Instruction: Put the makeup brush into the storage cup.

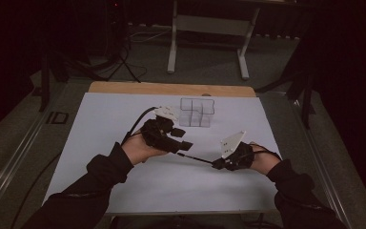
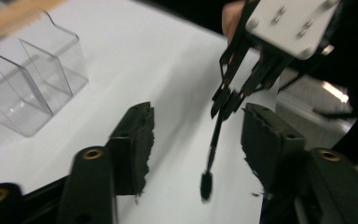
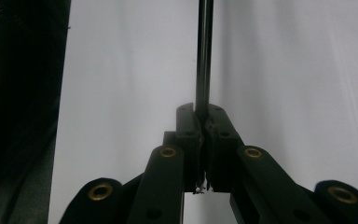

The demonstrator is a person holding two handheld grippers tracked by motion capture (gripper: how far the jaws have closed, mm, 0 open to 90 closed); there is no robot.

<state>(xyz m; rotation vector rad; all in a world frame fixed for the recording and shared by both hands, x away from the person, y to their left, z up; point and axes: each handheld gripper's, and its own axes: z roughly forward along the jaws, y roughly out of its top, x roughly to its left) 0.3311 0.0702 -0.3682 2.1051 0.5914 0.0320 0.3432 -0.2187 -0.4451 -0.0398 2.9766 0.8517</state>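
Two grippers meeting mid-handover: right gripper (image 1: 218, 164) pinching the brush (image 2: 213, 144), left gripper (image 2: 196, 140) gaping wide around it, clear box (image 1: 197, 112) apparently awaiting filling.

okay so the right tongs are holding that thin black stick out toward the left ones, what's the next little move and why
Probably close the left tongs on the stick. Their jaws stand open with its dark tip hanging between them, while the right tongs are clamped on its other end.

Probably a dim lab: paper-covered table (image 1: 124, 191), floor cables (image 1: 133, 71), metal desk frame (image 1: 209, 43).
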